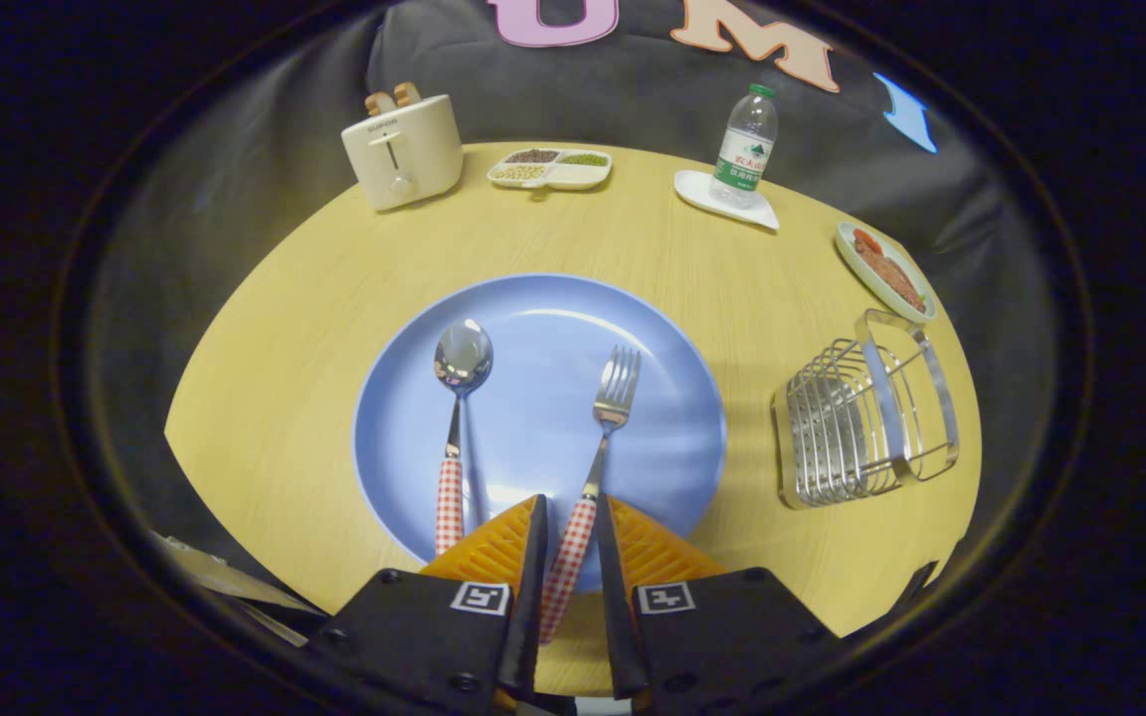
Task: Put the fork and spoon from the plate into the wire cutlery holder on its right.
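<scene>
Small brand lettering on the toaster (pixel 402 151) front, green label on the water bottle (pixel 745 147), neither legible

Even overhead light, glare on plate (pixel 633 328) and spoon (pixel 462 356) bowl, strong fisheye curvature, dim soft periphery.

- A round wooden bench (pixel 334 298) carries everything.
- Blue plate (pixel 543 348) near its middle.
- Wire cutlery holder (pixel 861 418) right of the plate.
- At the far edge: a cream toaster (pixel 404 149), a divided tray (pixel 550 169), a white coaster (pixel 702 191), a green dish (pixel 847 249).
</scene>
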Motion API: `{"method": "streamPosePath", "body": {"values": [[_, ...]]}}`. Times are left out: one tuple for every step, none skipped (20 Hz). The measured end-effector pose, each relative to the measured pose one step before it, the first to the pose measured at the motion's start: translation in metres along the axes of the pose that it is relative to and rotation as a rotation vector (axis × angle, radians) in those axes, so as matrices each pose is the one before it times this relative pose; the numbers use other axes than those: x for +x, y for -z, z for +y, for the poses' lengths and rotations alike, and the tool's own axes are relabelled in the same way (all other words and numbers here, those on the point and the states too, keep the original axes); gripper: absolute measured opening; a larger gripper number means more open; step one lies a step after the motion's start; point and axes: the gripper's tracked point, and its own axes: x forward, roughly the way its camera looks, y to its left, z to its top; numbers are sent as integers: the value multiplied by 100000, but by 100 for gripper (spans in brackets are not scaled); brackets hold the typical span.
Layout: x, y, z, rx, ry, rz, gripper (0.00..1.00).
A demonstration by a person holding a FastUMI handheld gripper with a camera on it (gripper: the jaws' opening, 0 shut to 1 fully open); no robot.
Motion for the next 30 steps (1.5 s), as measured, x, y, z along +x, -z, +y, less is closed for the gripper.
{"method": "streamPosePath", "body": {"values": [[75, 177, -97, -134, -14, 823, 34], [224, 190, -355, 119, 1454, 771, 30], [-383, -229, -520, 68, 1166, -976, 26], [101, 140, 308, 142, -1463, 1613, 22], [-37, 35, 121, 119, -853, 340, 18], [-38, 11, -114, -466, 210, 172, 14], [-110, -188, -176, -1136, 410, -360, 12], [-112, 21, -132, -1889, -907, 767, 9], [-341, -247, -268, -1351, -354, -485, 9], [-423, -334, -347, -1740, -301, 135, 9], [-363, -306, -357, -1167, -635, -69, 9], [-424, -361, -323, -560, -786, 120, 9], [-501, -232, -295, -232, -1048, 641, 9], [-530, -395, -365, -221, -746, 129, 9], [-547, -321, -430, -444, -591, 184, 9], [-586, -347, -403, -668, -487, 236, 9], [-572, -237, -542, -936, -312, -33, 9], [-566, -314, -531, -1366, -505, 298, 9], [-648, -178, -545, -1787, -443, 559, 9], [-521, -221, -676, -2208, -108, 333, 9], [-517, -122, -714, -2344, 375, 359, 9], [-556, -144, -690, -2276, 321, 610, 9], [-498, -23, -571, -2163, -158, 454, 9], [-498, -48, -509, -1740, -235, 453, 9], [-393, 167, -563, -1427, 63, 709, 9], [-498, 215, -694, -1189, 536, 964, 9], [-394, 325, -633, -1409, 638, 1127, 9], [-301, 125, -669, -1477, 651, 1052, 9], [-318, 288, -651, -1360, 667, 1119, 9], [-310, 254, -578, -1491, 472, 1093, 9]]}}
